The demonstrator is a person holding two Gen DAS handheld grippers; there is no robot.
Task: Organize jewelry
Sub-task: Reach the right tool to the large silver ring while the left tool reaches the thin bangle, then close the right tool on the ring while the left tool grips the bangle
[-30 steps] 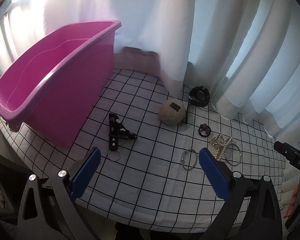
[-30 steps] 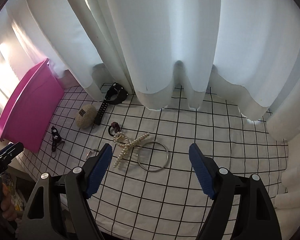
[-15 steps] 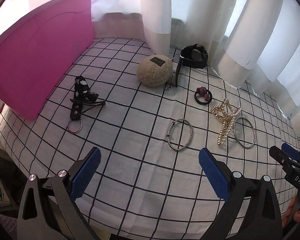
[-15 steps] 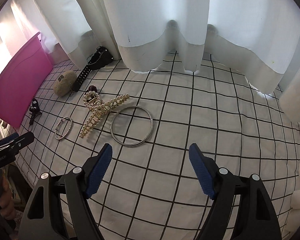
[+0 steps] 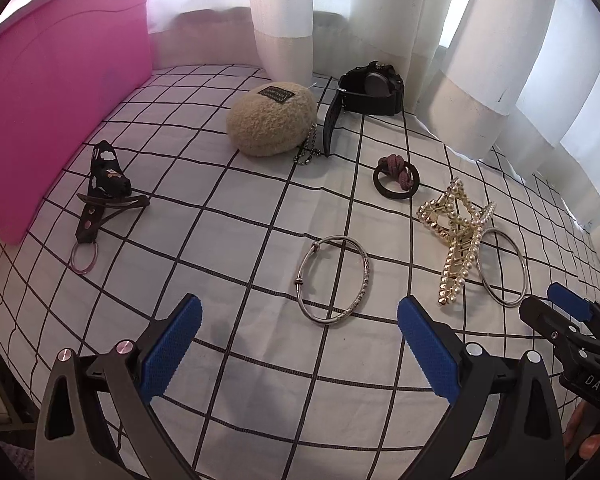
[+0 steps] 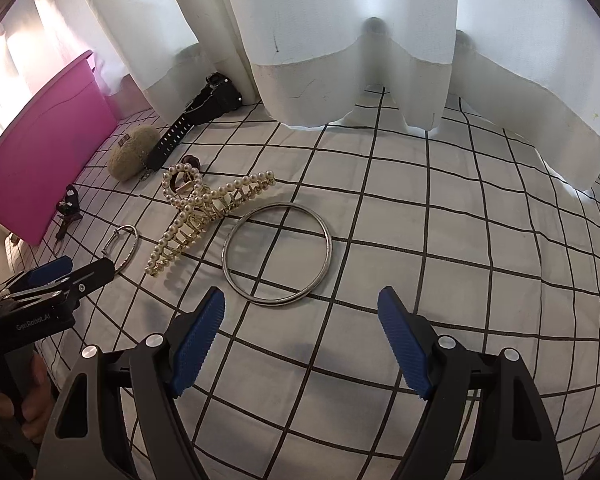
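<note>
White curtains are hanging behind a bench (image 5: 260, 360) covered in black-gridded white cloth. Both the left gripper (image 5: 298, 330) and right gripper (image 6: 300, 322) are hovering with fingers spread, holding nothing. Lying ahead are two metal bangles: a thin clasped bangle (image 5: 334, 280) and a plain large bangle (image 6: 277, 254), likely rigid, light and slippery, best pinched across the rim. One pearl hair claw (image 6: 204, 216) is touching the large one. One pink bin (image 5: 52, 112) is standing far left.

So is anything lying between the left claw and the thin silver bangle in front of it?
Nothing visible. The left claw is open, and only bare checked cloth lies between it and the silver bangle. The pearl hair clip sits off to the right, apart from the bangle.
</note>
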